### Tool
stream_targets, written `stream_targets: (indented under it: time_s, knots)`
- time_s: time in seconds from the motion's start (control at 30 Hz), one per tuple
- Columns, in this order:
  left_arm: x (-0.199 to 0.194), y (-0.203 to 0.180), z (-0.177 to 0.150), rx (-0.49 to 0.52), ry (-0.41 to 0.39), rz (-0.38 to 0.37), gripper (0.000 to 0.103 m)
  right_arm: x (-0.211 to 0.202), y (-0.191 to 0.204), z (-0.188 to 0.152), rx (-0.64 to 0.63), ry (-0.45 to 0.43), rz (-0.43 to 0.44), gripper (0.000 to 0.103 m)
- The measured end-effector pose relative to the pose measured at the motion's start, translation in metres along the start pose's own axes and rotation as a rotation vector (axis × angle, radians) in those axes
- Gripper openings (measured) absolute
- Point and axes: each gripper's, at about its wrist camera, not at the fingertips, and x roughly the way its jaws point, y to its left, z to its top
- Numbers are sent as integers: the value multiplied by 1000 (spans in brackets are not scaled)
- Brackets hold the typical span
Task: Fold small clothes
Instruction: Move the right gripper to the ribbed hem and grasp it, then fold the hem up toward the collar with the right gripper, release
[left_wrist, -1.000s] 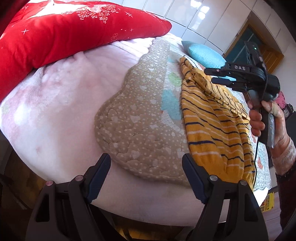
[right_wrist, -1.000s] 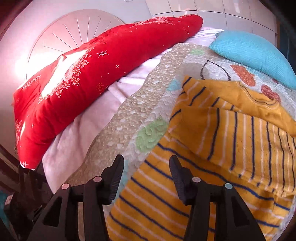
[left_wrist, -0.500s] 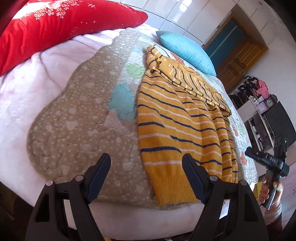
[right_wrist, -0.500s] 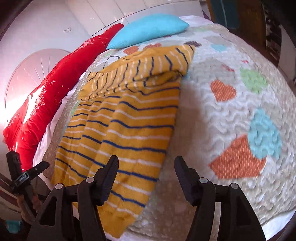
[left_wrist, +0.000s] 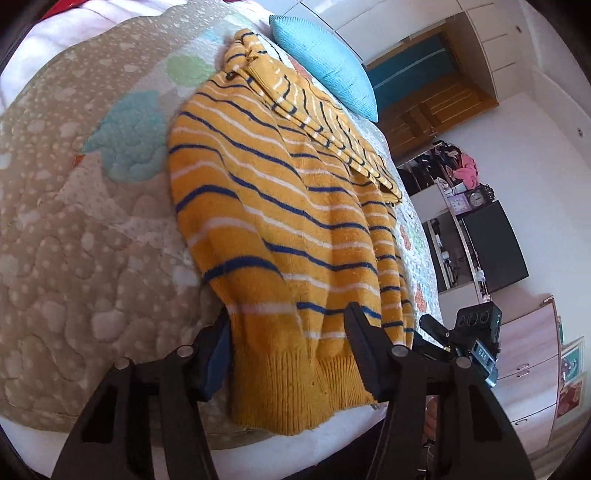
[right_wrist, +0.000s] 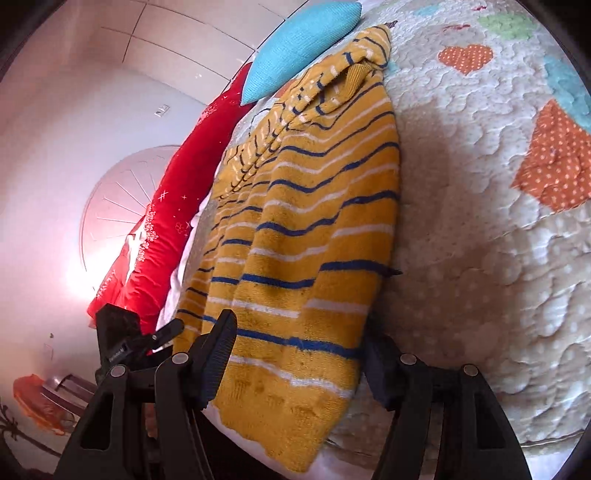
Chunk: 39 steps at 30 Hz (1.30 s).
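Note:
A mustard-yellow sweater (left_wrist: 280, 229) with navy and white stripes lies flat on the quilted bedspread (left_wrist: 74, 229), its ribbed hem toward me and a sleeve folded across its top. My left gripper (left_wrist: 291, 350) is open, its jaws straddling the hem's left corner. My right gripper (right_wrist: 303, 365) is open, its jaws straddling the hem's right corner of the sweater (right_wrist: 306, 236). Each gripper shows in the other's view: the right one (left_wrist: 465, 343) and the left one (right_wrist: 140, 339).
A turquoise pillow (left_wrist: 325, 62) lies beyond the sweater's collar. A red pillow (right_wrist: 173, 206) lies along the bed's left side by the round headboard (right_wrist: 118, 206). The bed's edge runs just under the hem. A wooden door (left_wrist: 428, 103) and shelves (left_wrist: 465, 229) stand at the right.
Both grippers have come in low to the sweater's hem, one at each corner. A second ago the right gripper was up near the collar and the left was off the bed's left side.

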Motion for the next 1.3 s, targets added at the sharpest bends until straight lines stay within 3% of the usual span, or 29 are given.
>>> stream_targets:
  time_s: [0.1,0.23,0.37,0.43,0.5,0.53,0.57,0.73,0.97,1.03,1.17,1.3]
  knots:
    - [-2,-5,-9,19,-25,16,57,5,4,-10,2,9,58,69]
    - [-8,-1,-16,9,-29,-14,57,8,15,-31,-44,11,60,68]
    - [-8,5,-12,-39,-30,-32,57,11,28,-46,-95,-21,-5,64]
    - [-5,7,-8,-63,-25,-39,57,16,32,-47,-94,-33,-48,49]
    - [-2,8,-4,-81,-16,-21,52,20,29,-45,-73,-31,-102,11]
    - [-1,8,-2,-87,-12,9,24,20,26,-44,-59,-25,-105,10]
    - [2,9,0,-89,12,48,8,20,25,-44,-45,-29,-98,10]
    - [-15,7,-1,-71,-12,124,8,6,23,-40,-17,-25,-26,9]
    - [-80,-21,-32,7,-82,68,8,-48,30,-65,4,-55,85,9]
    - [-92,-29,-45,37,-82,66,8,-60,35,-81,-11,-43,80,9]
    - [-101,-38,-71,89,-69,134,8,-67,40,-111,-49,6,36,9]
    - [-101,-38,-75,105,-74,153,8,-67,43,-108,-61,3,24,9]
